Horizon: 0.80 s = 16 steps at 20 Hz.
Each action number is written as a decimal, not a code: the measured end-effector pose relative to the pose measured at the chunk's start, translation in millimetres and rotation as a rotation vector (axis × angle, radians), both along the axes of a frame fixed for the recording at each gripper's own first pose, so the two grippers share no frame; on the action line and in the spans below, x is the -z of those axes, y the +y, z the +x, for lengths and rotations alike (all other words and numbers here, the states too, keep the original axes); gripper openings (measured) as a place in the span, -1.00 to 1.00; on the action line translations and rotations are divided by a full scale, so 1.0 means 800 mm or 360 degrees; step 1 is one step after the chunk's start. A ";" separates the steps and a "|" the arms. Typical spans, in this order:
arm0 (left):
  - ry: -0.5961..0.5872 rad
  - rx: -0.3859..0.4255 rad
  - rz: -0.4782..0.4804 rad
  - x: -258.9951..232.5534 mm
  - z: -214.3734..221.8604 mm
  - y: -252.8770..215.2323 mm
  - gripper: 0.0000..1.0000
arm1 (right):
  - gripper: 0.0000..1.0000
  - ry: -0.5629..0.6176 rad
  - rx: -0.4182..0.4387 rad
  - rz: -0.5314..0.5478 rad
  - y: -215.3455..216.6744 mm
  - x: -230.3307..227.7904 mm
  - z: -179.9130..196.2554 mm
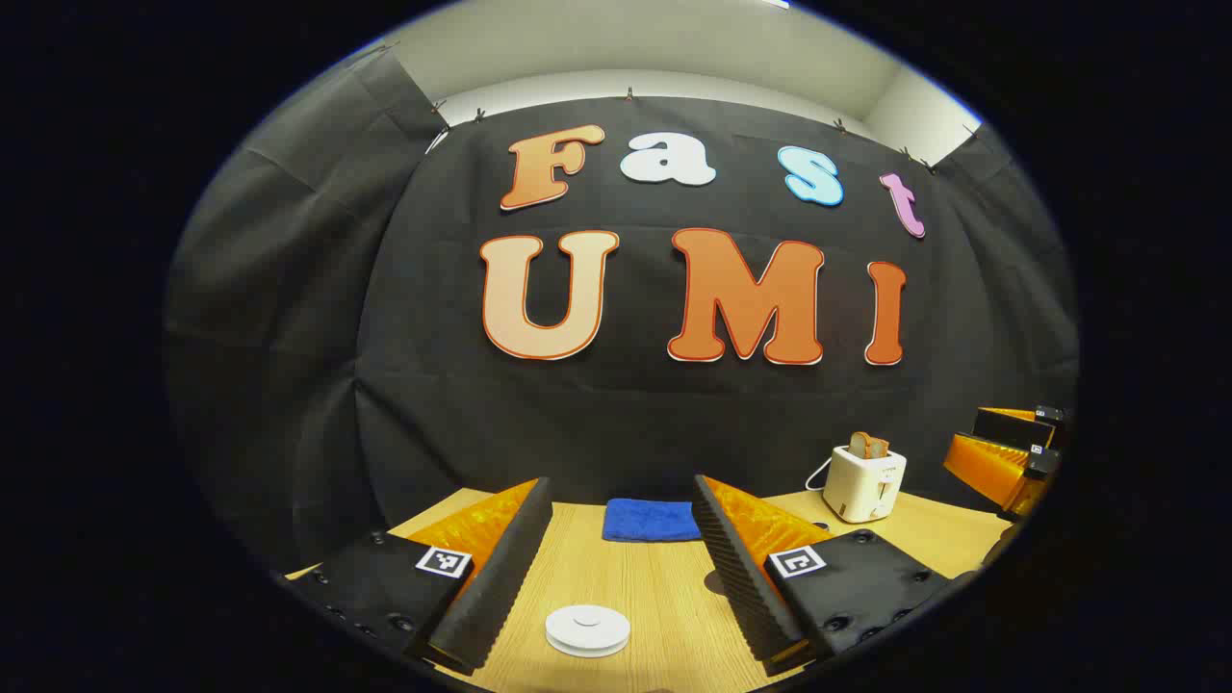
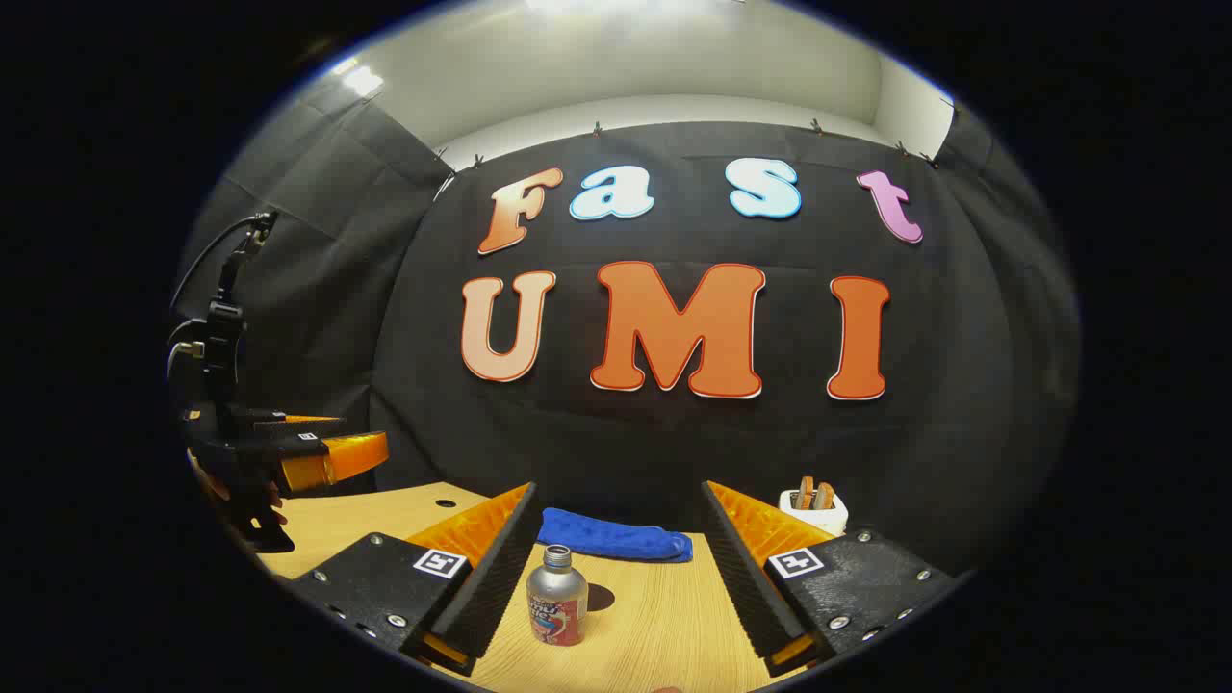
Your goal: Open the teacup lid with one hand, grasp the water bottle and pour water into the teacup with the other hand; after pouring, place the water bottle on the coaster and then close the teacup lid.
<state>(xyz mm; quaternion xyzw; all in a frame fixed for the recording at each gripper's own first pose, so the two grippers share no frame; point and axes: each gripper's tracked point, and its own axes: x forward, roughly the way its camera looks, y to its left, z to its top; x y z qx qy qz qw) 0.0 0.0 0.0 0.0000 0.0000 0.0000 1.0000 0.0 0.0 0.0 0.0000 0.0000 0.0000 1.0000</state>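
Looks like step one hasn't started: left gripper (image 1: 621,568) hangs fingers spread over the teacup lid (image 1: 587,629), right gripper (image 2: 616,568) spread behind the water bottle (image 2: 557,595) on the counter (image 2: 654,616), so dropping onto that lid is next.

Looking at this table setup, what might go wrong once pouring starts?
The water bottle has no cap and stands upright between the open right tongs; a clumsy squeeze might tip it and spill. It looks small and smooth, so it could slip. The white lid lies low and flat between the open left tongs, likely awkward to pinch cleanly.
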 end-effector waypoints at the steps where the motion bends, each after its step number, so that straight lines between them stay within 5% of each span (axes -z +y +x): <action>1: 0.0006 0.0008 -0.0006 0.003 -0.001 0.000 0.99 | 0.96 0.0003 -0.0003 0.0000 0.001 0.001 0.001; 16: 0.0007 -0.0009 0.0001 0.009 0.008 0.009 0.87 | 0.96 -0.0014 -0.0081 -0.0005 0.024 0.005 0.010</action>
